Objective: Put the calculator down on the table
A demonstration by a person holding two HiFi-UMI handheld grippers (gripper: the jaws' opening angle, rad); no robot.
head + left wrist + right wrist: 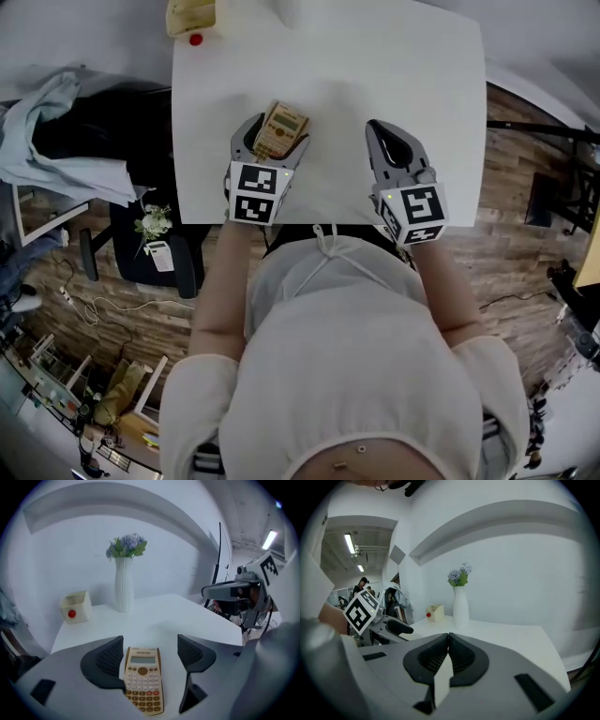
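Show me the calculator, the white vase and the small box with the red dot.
calculator (143,679), left gripper view, its keypad.
vase (124,588), left gripper view, its ribbed body.
box (79,607), left gripper view, its wall.

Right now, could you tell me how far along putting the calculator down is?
Nearly done, it seems. The calculator appears to lie flat on the white table. The left gripper is open around it, with one of its fingers plainly off it. The right gripper is shut and empty. What is left is drawing the left gripper away.
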